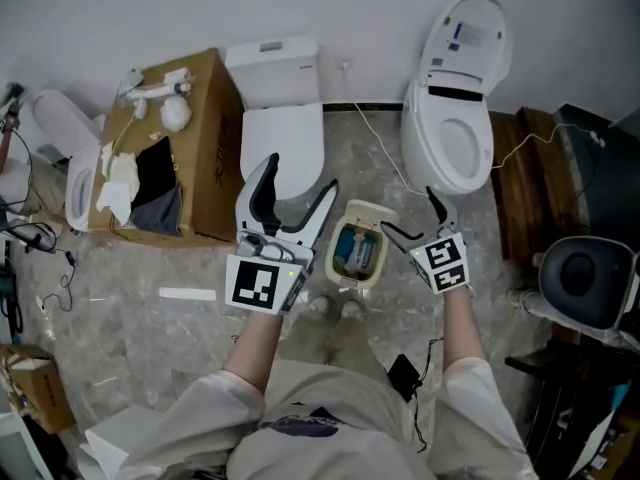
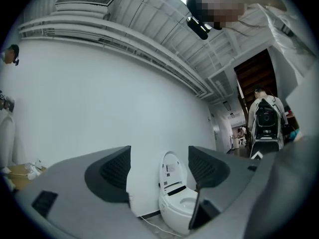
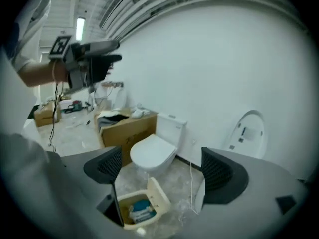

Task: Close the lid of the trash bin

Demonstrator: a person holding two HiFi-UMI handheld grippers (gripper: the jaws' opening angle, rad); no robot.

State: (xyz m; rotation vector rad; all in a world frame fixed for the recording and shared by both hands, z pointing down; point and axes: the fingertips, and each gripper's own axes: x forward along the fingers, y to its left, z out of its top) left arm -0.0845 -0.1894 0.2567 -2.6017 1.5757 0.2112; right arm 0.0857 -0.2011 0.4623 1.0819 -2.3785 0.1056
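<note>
Grey stone-patterned floor (image 1: 150, 268) fills the room under the person, and both tools hang just above it. The left tongs (image 1: 297, 200) are released, with the jaws wide apart and nothing between them. In the left gripper view, the left tongs (image 2: 159, 168) look away over the floor and do not see the task's thing at all. The right tongs (image 1: 410, 216) are also released and empty. I think the danger is that the small, light trash bin (image 1: 358, 253) slides or tips over if its lid (image 1: 368, 211) is pushed sideways, or too hard, by one jaw. The trash bin stands on the floor between both tongs, just beside each of them, and its lid stands up at the far rim. In the right gripper view, the trash bin (image 3: 130, 214) lies low and left of the right tongs (image 3: 162, 168), with the lid (image 3: 158, 195) leaning open. Farther away stand a closed toilet (image 1: 280, 118), an open toilet (image 1: 460, 98) and a cardboard box (image 1: 205, 138) against the white wall (image 1: 300, 3).
</note>
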